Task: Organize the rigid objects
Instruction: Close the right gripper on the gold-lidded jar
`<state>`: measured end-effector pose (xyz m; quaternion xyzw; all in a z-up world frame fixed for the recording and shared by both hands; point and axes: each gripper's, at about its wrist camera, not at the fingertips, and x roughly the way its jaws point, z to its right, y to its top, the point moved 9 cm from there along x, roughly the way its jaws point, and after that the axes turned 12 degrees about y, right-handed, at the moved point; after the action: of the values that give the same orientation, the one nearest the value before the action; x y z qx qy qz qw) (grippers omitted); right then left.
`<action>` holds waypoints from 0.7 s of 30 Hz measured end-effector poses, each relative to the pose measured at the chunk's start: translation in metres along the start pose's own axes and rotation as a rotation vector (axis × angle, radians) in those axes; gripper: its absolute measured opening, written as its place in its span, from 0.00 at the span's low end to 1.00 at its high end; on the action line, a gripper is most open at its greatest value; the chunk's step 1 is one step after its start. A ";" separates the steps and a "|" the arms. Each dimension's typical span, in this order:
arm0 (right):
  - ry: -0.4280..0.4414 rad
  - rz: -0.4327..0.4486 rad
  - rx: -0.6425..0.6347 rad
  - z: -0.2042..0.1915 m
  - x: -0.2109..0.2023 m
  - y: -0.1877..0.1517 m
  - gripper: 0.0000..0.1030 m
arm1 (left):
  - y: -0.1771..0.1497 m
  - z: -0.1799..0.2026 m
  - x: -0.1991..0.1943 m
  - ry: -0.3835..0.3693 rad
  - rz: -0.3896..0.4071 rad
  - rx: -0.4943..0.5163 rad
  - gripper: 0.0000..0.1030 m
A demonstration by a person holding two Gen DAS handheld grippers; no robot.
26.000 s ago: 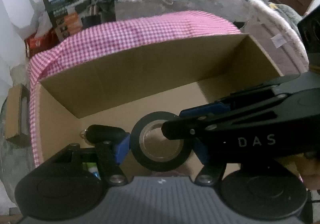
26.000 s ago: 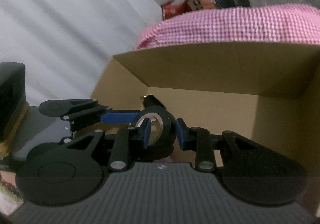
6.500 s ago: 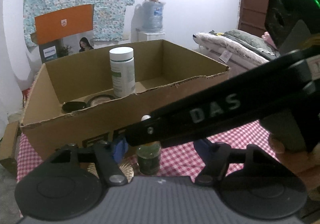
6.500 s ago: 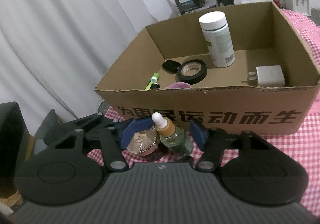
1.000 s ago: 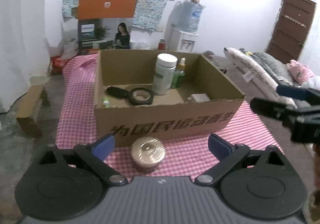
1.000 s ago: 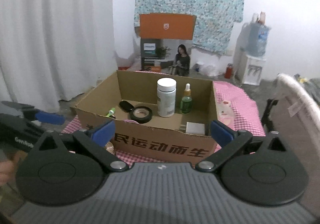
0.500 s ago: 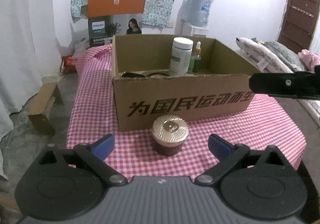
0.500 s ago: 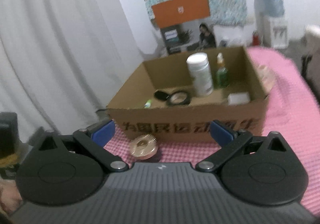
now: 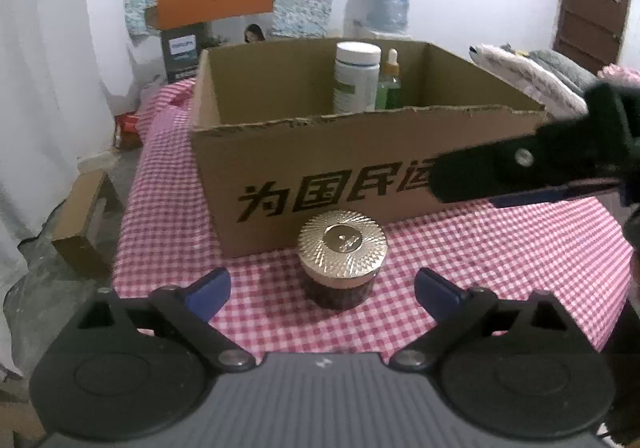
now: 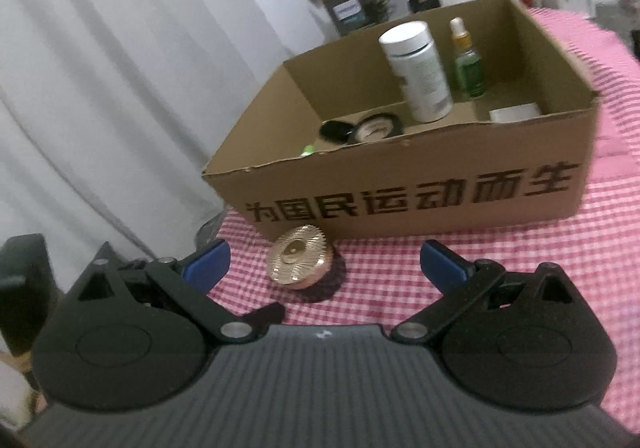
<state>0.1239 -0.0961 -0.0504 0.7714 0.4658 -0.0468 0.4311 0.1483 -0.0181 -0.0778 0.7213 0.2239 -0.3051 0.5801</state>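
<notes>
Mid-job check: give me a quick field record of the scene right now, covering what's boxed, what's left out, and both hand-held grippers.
In box: white supplement bottle, green dropper bottle, black tape roll, white adapter
Container: cardboard box
Left outside: gold-lidded jar, on checkered tablecloth before the box
Left hand-held gripper: open, facing jar
Right hand-held gripper: open, empty

Your left wrist camera sits low, near the table [image 9: 500,268], looking level at the cardboard box [image 9: 320,168] front, the gold-lidded jar [image 9: 342,248] close before its claw [image 9: 322,288]. Your right wrist camera looks from higher and further left, down into the box [image 10: 400,188]. Both views share box, jar [image 10: 298,260] and checked cloth.
</notes>
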 end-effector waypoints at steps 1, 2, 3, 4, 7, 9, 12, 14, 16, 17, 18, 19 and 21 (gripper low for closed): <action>0.022 -0.014 0.014 0.000 0.007 0.001 0.99 | 0.000 0.002 0.005 -0.004 -0.006 0.009 0.92; 0.035 -0.026 0.020 0.001 0.012 0.002 0.98 | 0.000 0.004 0.009 -0.008 -0.013 0.015 0.90; 0.035 -0.039 0.027 0.002 0.017 0.002 0.98 | 0.000 0.006 0.013 -0.012 -0.020 0.022 0.86; 0.031 -0.053 0.034 0.004 0.024 0.003 0.97 | 0.000 0.007 0.017 -0.015 -0.026 0.026 0.81; 0.038 -0.095 0.058 0.008 0.041 0.003 0.88 | 0.000 0.011 0.027 -0.023 -0.041 0.031 0.71; 0.050 -0.117 0.079 0.010 0.049 0.002 0.77 | 0.000 0.014 0.031 -0.030 -0.051 0.033 0.66; 0.062 -0.138 0.101 0.013 0.059 0.002 0.69 | 0.000 0.017 0.033 -0.041 -0.043 0.028 0.57; 0.063 -0.151 0.097 0.015 0.065 0.002 0.61 | 0.001 0.018 0.033 -0.031 -0.037 0.032 0.56; 0.059 -0.160 0.091 0.016 0.067 -0.001 0.52 | 0.001 0.019 0.033 -0.024 -0.034 0.031 0.55; 0.056 -0.165 0.089 0.017 0.068 -0.003 0.50 | 0.001 0.019 0.033 -0.024 -0.034 0.030 0.55; 0.053 -0.167 0.089 0.018 0.068 -0.004 0.48 | 0.000 0.020 0.032 -0.026 -0.034 0.031 0.55; 0.051 -0.169 0.092 0.019 0.069 -0.005 0.47 | 0.001 0.021 0.032 -0.029 -0.035 0.032 0.55; 0.052 -0.171 0.102 0.022 0.068 -0.008 0.45 | 0.001 0.025 0.032 -0.037 -0.035 0.034 0.55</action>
<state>0.1637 -0.0637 -0.1013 0.7506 0.5380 -0.0873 0.3736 0.1669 -0.0437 -0.1030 0.7212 0.2207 -0.3323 0.5663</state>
